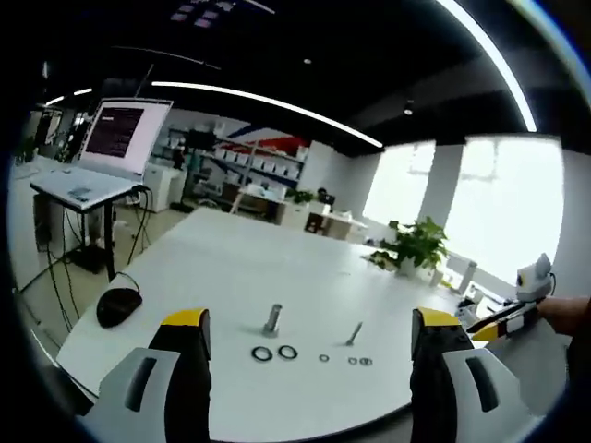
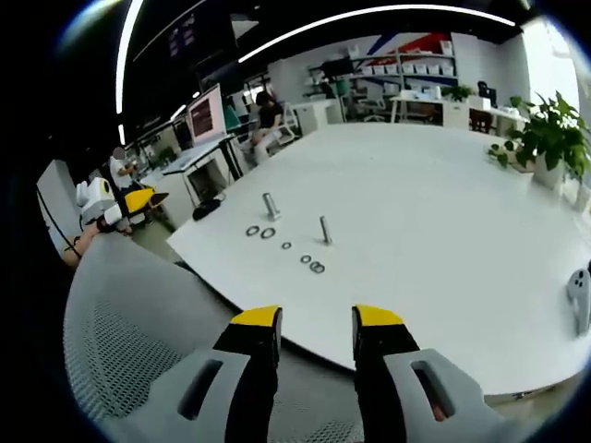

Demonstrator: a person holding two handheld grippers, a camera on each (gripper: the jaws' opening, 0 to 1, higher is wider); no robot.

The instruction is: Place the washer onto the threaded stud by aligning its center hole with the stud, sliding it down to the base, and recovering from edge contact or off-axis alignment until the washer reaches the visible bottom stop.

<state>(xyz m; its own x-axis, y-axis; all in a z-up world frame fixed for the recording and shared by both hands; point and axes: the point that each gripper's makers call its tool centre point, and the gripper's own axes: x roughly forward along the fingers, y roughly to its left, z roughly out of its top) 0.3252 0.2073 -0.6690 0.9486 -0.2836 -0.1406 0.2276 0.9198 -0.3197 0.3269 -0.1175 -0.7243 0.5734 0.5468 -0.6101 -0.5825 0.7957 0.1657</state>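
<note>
On the white table (image 1: 277, 268) a short threaded stud (image 1: 272, 318) stands upright, and a thinner stud (image 1: 354, 333) stands to its right. Two dark washers (image 1: 262, 353) lie in front of the short stud, with several smaller rings (image 1: 359, 361) further right. My left gripper (image 1: 309, 337) hangs short of the table edge, open and holding nothing. In the right gripper view the short stud (image 2: 271, 205), the thin stud (image 2: 325, 229) and the washers (image 2: 259, 232) lie far ahead. My right gripper (image 2: 317, 332) is open and holds nothing, well back from the table.
A black mouse (image 1: 118, 305) lies at the table's left corner. A screen on a stand (image 1: 120, 138) is beyond it and a potted plant (image 1: 416, 245) at the far side. A grey mesh chair back (image 2: 138, 323) sits under my right gripper. A white object (image 2: 580, 300) lies at the table's right edge.
</note>
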